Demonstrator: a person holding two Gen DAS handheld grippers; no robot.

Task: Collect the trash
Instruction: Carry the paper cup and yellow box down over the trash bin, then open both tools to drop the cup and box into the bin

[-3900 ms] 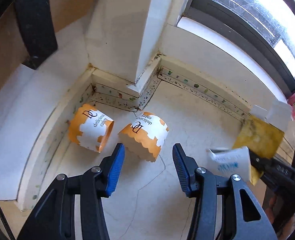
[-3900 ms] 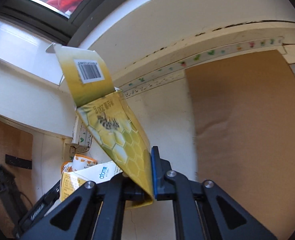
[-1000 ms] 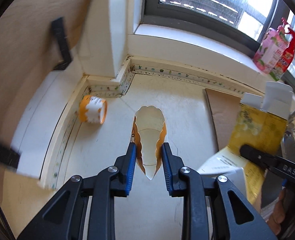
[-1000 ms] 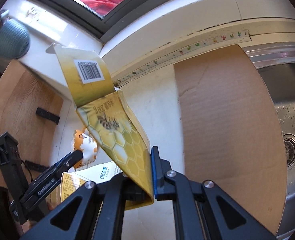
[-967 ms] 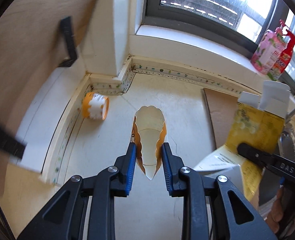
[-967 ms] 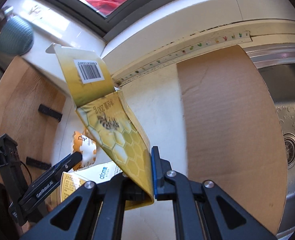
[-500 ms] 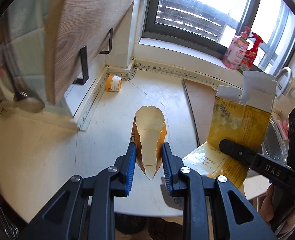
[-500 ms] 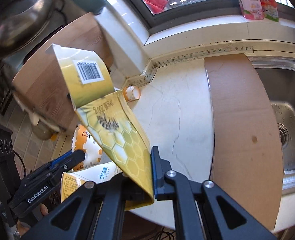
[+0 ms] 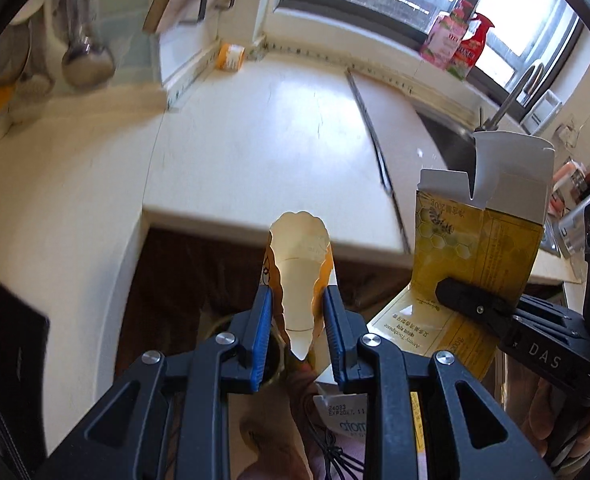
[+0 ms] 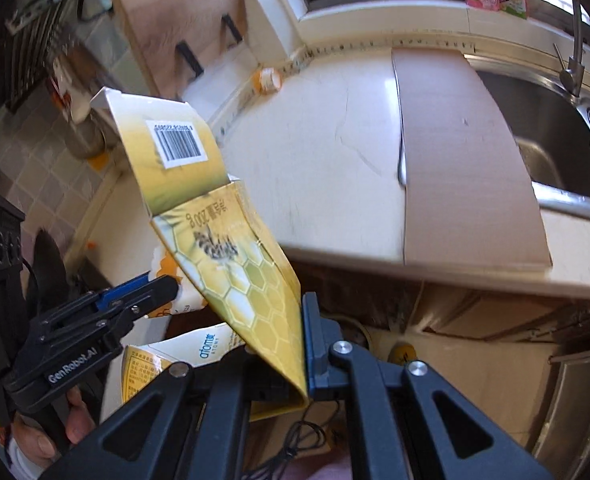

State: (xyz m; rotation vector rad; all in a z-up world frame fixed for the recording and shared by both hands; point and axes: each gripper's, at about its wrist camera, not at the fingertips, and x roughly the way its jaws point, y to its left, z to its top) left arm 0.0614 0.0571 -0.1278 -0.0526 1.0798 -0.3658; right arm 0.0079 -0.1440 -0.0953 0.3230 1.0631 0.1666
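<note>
My left gripper (image 9: 296,300) is shut on a squashed orange-and-white cake wrapper (image 9: 299,260), which stands up between the blue pads. The right gripper (image 10: 301,320) is shut on a flattened yellow honeycomb carton (image 10: 231,264) with a barcode flap. A white printed box (image 10: 199,352) hangs against that carton at the same jaws. Both grippers hover past the counter's front edge (image 9: 255,224). The left wrist view shows the right gripper (image 9: 455,292) and its carton (image 9: 475,240) close on the right. A second cake wrapper (image 9: 231,56) lies in the counter's far corner.
A cardboard sheet (image 10: 455,152) lies on the white counter (image 10: 327,152) beside a steel sink (image 10: 555,140) with a tap. Two bottles (image 9: 455,40) stand on the windowsill. A ladle (image 9: 87,60) hangs on the left wall. Dark cupboard fronts and cables lie below.
Both grippers have drawn back from the counter's far corner to beyond its front edge, each keeping its load. The wrapper left in the corner now looks small and far away.
</note>
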